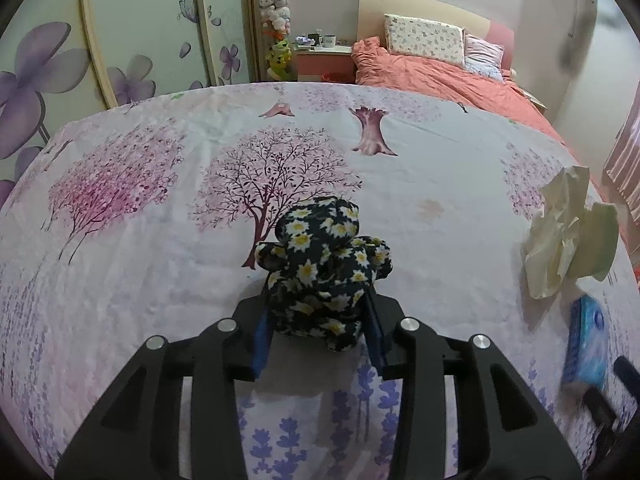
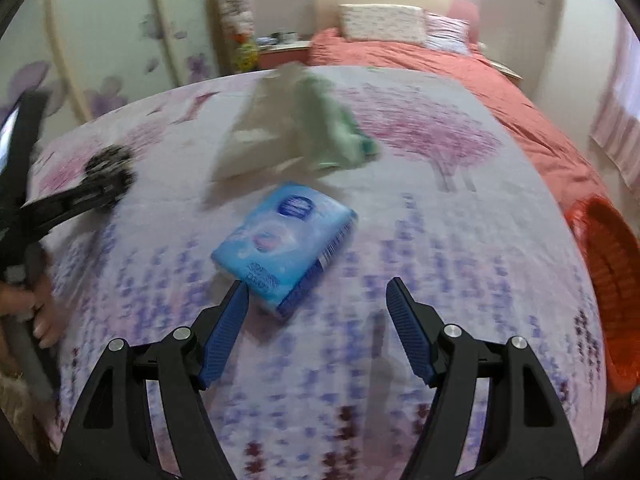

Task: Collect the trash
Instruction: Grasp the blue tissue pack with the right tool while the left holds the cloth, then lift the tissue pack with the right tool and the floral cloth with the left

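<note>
Crumpled tissue [image 1: 560, 236], pale and wadded, lies on the tree-printed sheet [image 1: 160, 240] of the bed, just beyond a blue tissue pack [image 2: 284, 240]. Left claw [image 1: 318, 332] is closed on a dark daisy-print cloth bundle [image 1: 324, 268], both pads pressed to its sides. Right claw [image 2: 318, 320] stands wide open and empty, the pack's near corner just beside its left pad. Right wrist view alone shows an orange basket [image 2: 608, 280] beside the bed and green cloth [image 2: 332, 128] against the tissue; this view is motion-blurred.

A coral-quilted bed [image 1: 460, 76] with a floral pillow [image 1: 424, 40] lies far ahead of the gripper; stuffed toys [image 1: 276, 12] stand ahead-left.
</note>
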